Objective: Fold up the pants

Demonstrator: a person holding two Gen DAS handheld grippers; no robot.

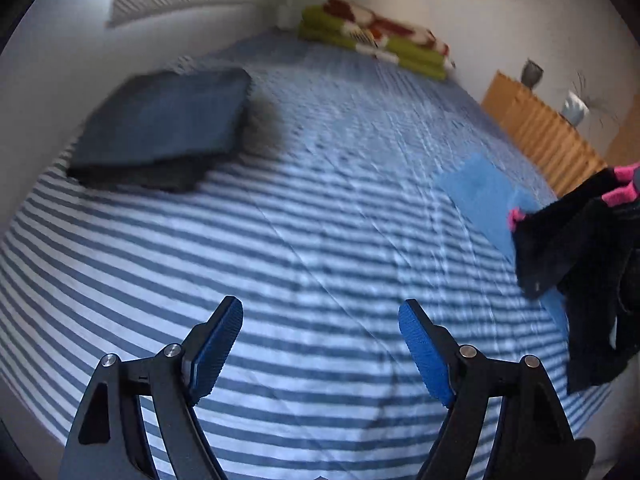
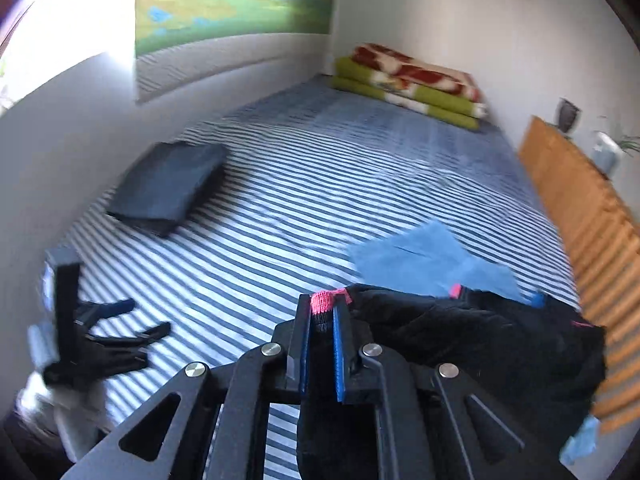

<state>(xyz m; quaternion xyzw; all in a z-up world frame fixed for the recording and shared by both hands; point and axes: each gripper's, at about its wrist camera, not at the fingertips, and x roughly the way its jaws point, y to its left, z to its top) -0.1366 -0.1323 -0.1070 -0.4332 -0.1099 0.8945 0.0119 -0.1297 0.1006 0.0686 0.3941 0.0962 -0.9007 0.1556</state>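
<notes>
both grippers tilt downward; right gripper (image 2: 321, 312) clamps pants (image 2: 480, 344)

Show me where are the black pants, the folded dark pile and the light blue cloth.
black pants (image 2: 480, 344), right wrist view, on the bunched black fabric.
folded dark pile (image 1: 164, 120), left wrist view, on its top face.
light blue cloth (image 2: 424, 260), right wrist view, on its flat middle.

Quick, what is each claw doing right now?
Left gripper: open, holding nothing.
Right gripper: closed on the black pants at their pink edge.
</notes>
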